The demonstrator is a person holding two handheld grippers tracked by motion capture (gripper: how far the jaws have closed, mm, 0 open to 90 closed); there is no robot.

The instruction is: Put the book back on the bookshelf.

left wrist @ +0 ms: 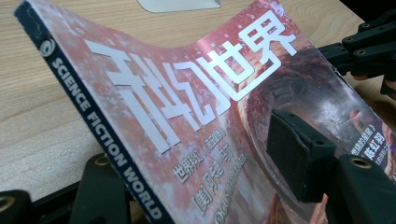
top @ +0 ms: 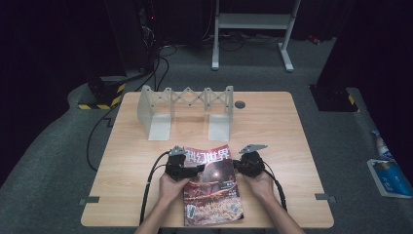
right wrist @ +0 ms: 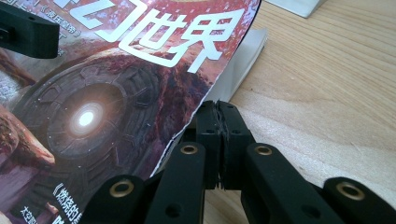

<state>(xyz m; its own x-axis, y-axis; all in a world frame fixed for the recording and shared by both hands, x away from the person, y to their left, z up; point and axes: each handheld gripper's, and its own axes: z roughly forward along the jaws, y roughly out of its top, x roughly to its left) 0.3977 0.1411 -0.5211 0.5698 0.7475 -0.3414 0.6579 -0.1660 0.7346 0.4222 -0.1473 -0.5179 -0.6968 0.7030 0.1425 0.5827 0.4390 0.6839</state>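
Floppy, glossy magazine (top: 212, 185): left gripper (top: 185, 167) clamps its spine edge, right gripper (top: 245, 165) pinches the cover's opposite edge; support both sides.

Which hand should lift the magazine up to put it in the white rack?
Probably the left. The left tool has its jaws on both sides of the magazine at the spine, one above the cover and one below. The right tool is shut beside the page edge. The rack stands just behind.

left gripper (top: 197, 168): jaws clamped, pointing right | right gripper (top: 236, 165): jaws pressed together, pointing left
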